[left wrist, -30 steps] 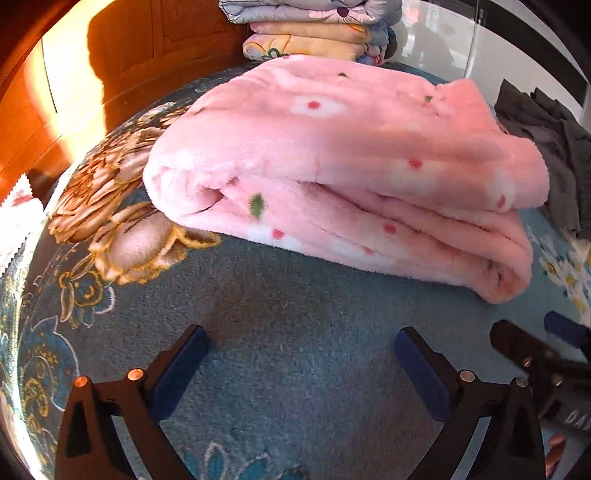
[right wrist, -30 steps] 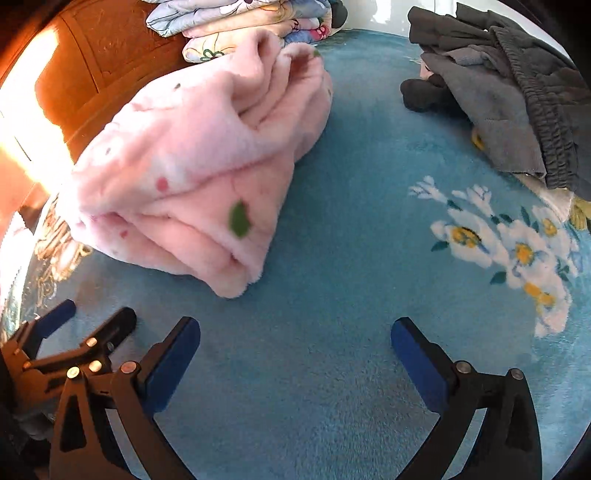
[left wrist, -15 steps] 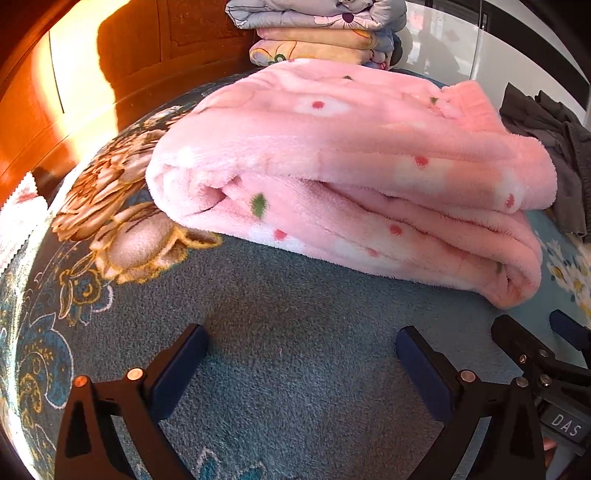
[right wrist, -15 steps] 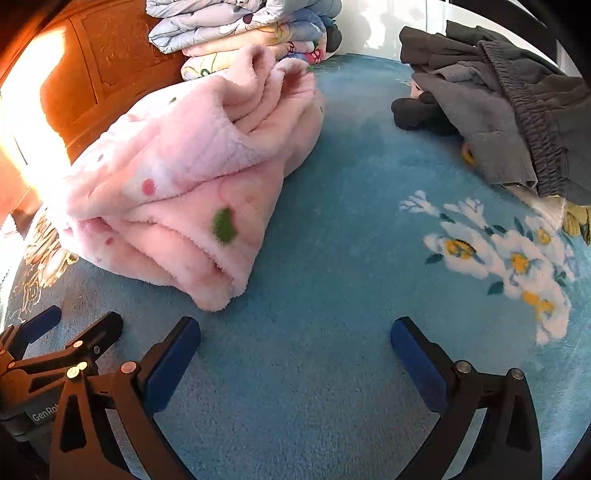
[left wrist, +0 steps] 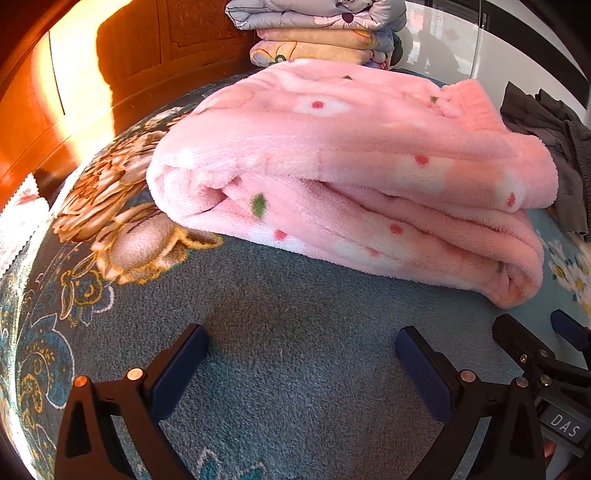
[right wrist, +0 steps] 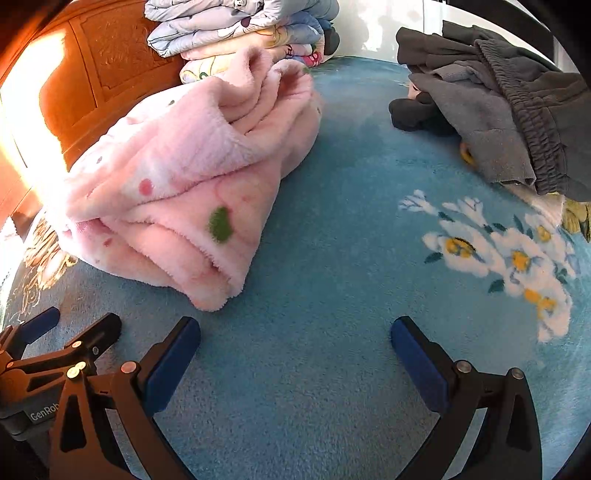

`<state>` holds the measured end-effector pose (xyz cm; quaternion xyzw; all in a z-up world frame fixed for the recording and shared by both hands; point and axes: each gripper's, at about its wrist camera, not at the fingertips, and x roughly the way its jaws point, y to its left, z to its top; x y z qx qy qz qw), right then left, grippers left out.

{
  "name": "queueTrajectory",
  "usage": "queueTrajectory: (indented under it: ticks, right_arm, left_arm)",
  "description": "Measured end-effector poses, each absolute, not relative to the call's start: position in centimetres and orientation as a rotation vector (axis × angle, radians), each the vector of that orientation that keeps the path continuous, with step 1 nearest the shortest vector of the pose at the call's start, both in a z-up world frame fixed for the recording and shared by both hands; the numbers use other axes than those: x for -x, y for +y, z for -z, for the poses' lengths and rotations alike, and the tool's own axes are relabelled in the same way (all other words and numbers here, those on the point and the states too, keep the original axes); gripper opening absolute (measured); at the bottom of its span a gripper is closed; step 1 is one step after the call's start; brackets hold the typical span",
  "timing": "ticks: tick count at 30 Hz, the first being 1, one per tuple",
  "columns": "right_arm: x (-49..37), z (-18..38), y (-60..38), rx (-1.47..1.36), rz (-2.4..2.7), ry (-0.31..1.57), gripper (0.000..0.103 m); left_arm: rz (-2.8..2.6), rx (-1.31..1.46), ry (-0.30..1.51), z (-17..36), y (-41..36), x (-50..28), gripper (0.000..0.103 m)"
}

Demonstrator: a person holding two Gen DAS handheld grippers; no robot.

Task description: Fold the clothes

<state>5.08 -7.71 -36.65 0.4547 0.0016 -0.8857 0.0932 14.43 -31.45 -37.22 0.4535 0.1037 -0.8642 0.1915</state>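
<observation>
A folded pink fleece garment (left wrist: 343, 177) with red and green dots lies on the blue floral carpet (left wrist: 295, 332). The same pink bundle (right wrist: 184, 177) fills the left of the right wrist view. My left gripper (left wrist: 301, 354) hovers open just in front of the garment's near fold, with nothing between its blue pads. My right gripper (right wrist: 295, 347) is open too, over bare carpet to the right of the garment's corner. Each gripper shows at the edge of the other's view: the right gripper (left wrist: 543, 343) and the left gripper (right wrist: 70, 332).
A stack of folded blankets (right wrist: 240, 33) sits at the back against a carved wooden panel (right wrist: 99, 62). A heap of dark grey clothes (right wrist: 498, 96) lies at the back right. White and yellow flowers (right wrist: 509, 258) pattern the carpet on the right.
Both grippers have drawn back and lifted a little, so the pink garment sits slightly farther away and lower in view. The garment itself has not moved. Both stay open.
</observation>
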Motion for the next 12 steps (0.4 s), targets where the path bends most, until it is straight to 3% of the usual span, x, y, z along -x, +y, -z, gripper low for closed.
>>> queueTrajectory:
  ticks: [12]
  right_arm:
    - [-5.3, 36.9, -7.6, -1.346, 2.633, 0.004, 0.103]
  left_arm:
    - [2.429, -1.262, 0.289, 37.2, -33.8, -13.9, 0.103]
